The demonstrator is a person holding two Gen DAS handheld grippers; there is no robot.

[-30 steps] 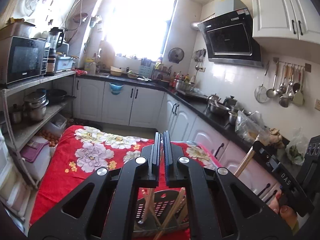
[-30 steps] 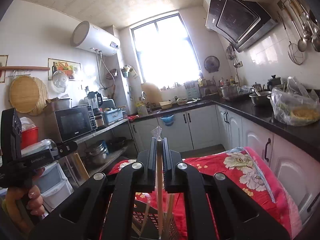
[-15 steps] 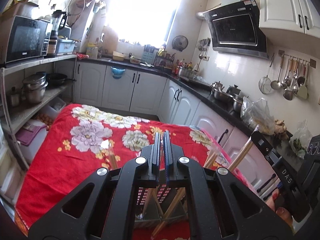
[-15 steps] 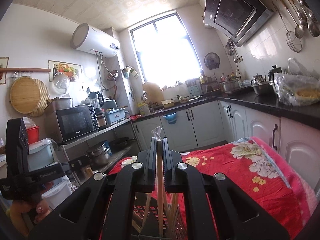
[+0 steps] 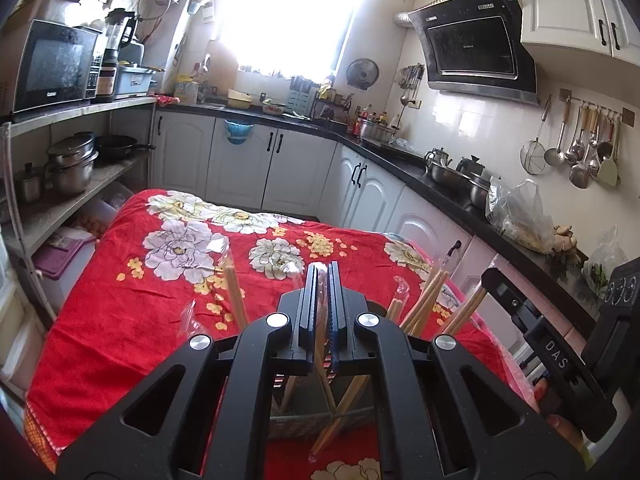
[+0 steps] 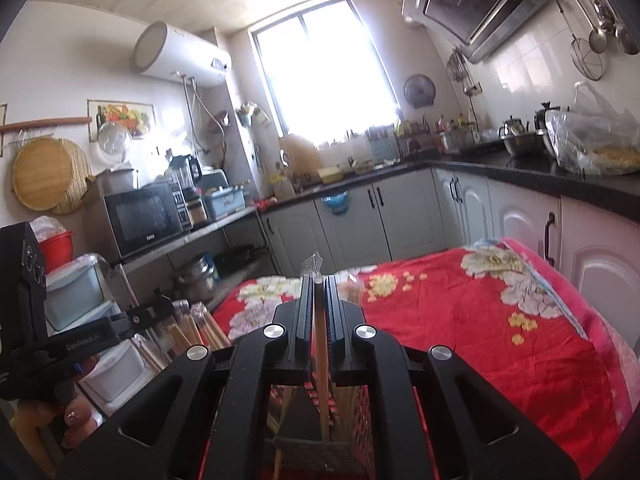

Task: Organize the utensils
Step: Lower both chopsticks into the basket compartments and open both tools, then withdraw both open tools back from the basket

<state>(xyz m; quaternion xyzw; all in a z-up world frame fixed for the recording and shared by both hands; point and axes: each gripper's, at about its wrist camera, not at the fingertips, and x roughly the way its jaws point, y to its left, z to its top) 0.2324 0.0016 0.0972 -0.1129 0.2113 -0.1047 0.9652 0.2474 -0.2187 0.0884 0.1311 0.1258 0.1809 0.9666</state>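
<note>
Upright, wrapped chopstick (image 6: 319, 344) pinched in right claw (image 6: 319, 280), above holder (image 6: 356, 412)

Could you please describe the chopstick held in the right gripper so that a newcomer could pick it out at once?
Start at the table under the red floral cloth, then find the grey slotted basket at its near edge, full of wooden chopsticks. The chopstick in question stands upright, clamped in the right gripper, with a clear wrapper tip poking above the fingers; its neighbours lean loose.
</note>
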